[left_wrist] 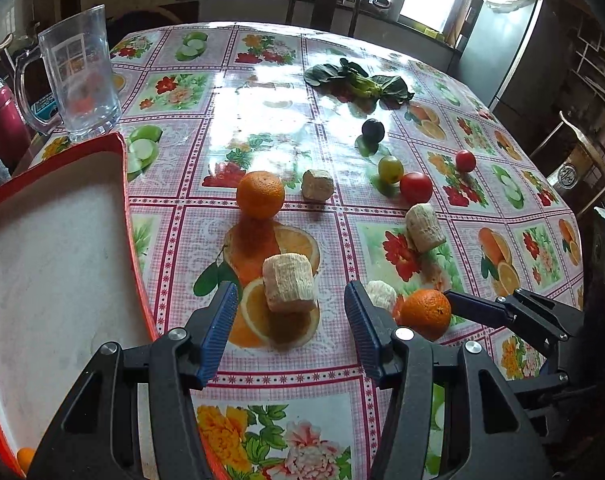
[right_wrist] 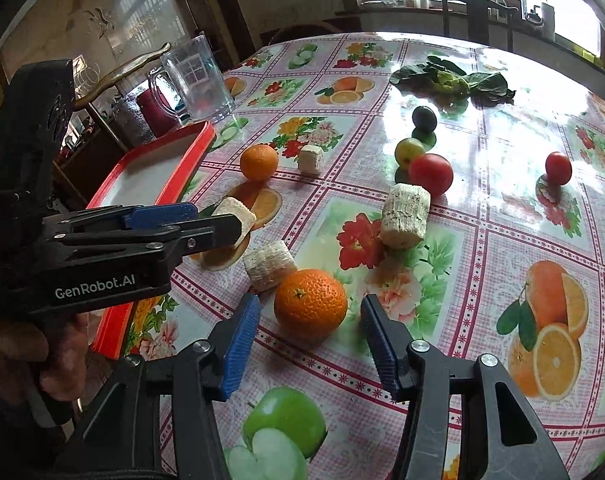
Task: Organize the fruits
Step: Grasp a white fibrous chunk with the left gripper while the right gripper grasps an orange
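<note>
My left gripper (left_wrist: pixel 290 304) is open over the flowered tablecloth, with a pale cut chunk (left_wrist: pixel 289 288) lying just past its tips, untouched. My right gripper (right_wrist: pixel 311 308) is open around an orange (right_wrist: pixel 310 303); a gap shows at both pads. A second orange (left_wrist: pixel 260 194) sits further up the table. Beyond it lie two red tomatoes (left_wrist: pixel 415 187), a green fruit (left_wrist: pixel 390 169) and a dark plum (left_wrist: pixel 372 128). The red-rimmed white tray (left_wrist: pixel 122 184) is at the left, with a small orange fruit (left_wrist: pixel 24 458) in its near corner.
A clear plastic jug (left_wrist: pixel 82 76) stands behind the tray. Leafy greens (left_wrist: pixel 358 80) lie at the far side. Other pale chunks (left_wrist: pixel 317 185) (left_wrist: pixel 424 228) are scattered mid-table. A hand (right_wrist: pixel 42 360) holds the left gripper. Chairs and a fridge ring the table.
</note>
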Demonstrator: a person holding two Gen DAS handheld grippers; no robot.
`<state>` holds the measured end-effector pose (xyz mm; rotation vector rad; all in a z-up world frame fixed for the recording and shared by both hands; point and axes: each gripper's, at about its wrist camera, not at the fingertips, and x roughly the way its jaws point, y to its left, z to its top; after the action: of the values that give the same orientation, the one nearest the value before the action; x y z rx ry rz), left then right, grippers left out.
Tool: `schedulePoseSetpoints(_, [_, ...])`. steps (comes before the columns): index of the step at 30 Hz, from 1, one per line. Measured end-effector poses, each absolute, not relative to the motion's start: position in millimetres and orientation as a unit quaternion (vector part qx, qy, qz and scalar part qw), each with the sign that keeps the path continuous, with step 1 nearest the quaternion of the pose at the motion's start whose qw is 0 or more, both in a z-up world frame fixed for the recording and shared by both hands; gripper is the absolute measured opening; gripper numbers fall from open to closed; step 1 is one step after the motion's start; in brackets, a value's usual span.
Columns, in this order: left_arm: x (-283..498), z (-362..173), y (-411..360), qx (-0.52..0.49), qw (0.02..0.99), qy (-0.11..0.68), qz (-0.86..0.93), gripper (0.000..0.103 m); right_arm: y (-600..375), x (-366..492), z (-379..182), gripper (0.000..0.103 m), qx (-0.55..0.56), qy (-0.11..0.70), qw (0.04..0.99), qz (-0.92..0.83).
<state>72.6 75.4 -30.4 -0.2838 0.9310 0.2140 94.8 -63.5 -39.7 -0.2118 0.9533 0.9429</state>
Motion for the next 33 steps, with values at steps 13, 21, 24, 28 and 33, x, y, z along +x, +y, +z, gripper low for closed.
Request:
schedulePoseSetpoints(13, [79.1,-41.8,73.7,-0.126,0.871,0.466,0.091,0.029,-74.1,84.9,-29.0,0.036,-0.087,0.431,0.782,0.443])
schedulePoseSetpoints(21, [47.8,-23.9,67.5,-0.122,0.883,0.442,0.098,0.029,-85.7,68.8,-12.2,0.036,-0.081,0.415,0.788,0.448])
schedulePoseSetpoints(24, [34.7,-17.8,66.6,-0.126,0.887,0.434,0.101,0.029,-86.6,60.7,-6.0,0.036,-0.08,0.408,0.789,0.452])
schedulePoseSetpoints(28, [15.2,-8.2,66.6,-0.132,0.892,0.417,0.111,0.029,-86.0,50.7,1.2,0.036,-0.078,0.4,0.789,0.459])
schedulePoseSetpoints(33, [-3.0,0.7,65.3,-0.134,0.898,0.403,0.116,0.029,-80.6,38.2,8.0,0.036,-0.082,0.393,0.788,0.467])
